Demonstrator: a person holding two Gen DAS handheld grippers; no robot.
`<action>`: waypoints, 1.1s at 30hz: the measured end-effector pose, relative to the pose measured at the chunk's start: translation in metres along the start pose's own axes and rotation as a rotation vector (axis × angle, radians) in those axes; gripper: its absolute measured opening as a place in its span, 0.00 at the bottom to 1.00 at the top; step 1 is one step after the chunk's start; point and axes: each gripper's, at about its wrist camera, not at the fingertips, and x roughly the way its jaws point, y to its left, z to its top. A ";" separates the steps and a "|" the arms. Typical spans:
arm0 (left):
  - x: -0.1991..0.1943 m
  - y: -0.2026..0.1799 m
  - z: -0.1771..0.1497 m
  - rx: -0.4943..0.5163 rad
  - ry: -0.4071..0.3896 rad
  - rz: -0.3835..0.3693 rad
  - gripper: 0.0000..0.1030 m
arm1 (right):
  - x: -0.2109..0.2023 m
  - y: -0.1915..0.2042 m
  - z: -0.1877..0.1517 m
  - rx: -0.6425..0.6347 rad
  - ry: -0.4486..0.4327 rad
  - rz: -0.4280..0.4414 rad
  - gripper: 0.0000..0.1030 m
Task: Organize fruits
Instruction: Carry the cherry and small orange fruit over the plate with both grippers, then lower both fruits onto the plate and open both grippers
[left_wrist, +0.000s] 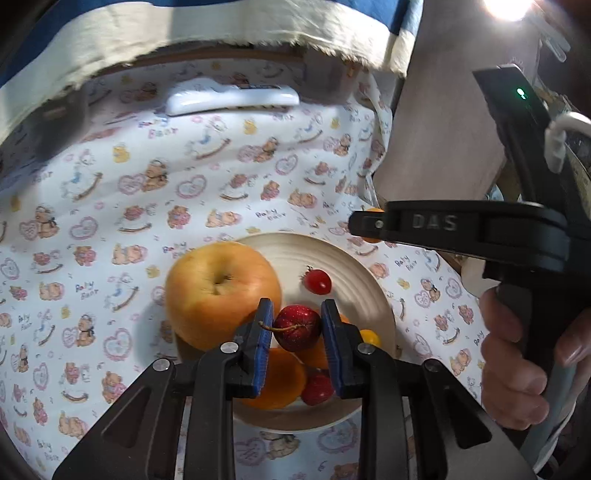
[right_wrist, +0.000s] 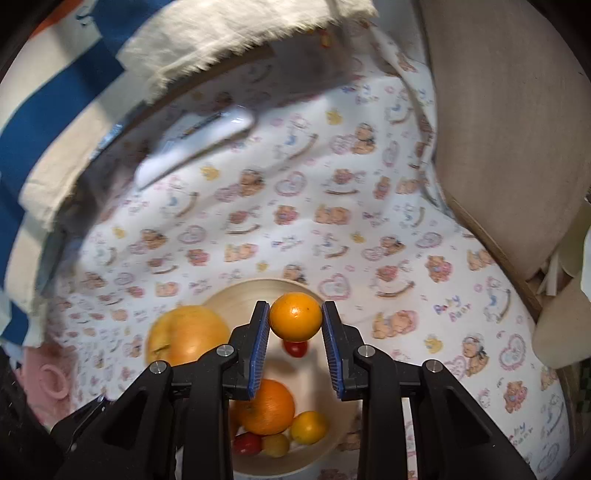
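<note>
The left claw (left_wrist: 297, 326) pinches a dark red cherry (left_wrist: 297, 328), stem pointing to 9 o'clock, directly above the plate (left_wrist: 369, 280). The right claw (right_wrist: 295, 319) pinches a small orange (right_wrist: 295, 316) over the plate's 12 o'clock rim; the apple (left_wrist: 221, 291) sits at 9 o'clock
</note>
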 end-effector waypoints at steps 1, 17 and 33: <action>0.001 -0.002 0.000 0.001 0.003 0.002 0.25 | 0.002 -0.001 0.001 0.004 0.012 0.012 0.29; 0.008 0.002 -0.003 -0.021 0.025 0.019 0.25 | 0.032 -0.007 0.000 0.023 0.104 0.022 0.29; 0.016 0.003 -0.008 -0.025 0.040 0.004 0.26 | 0.050 -0.006 0.001 0.020 0.147 0.020 0.29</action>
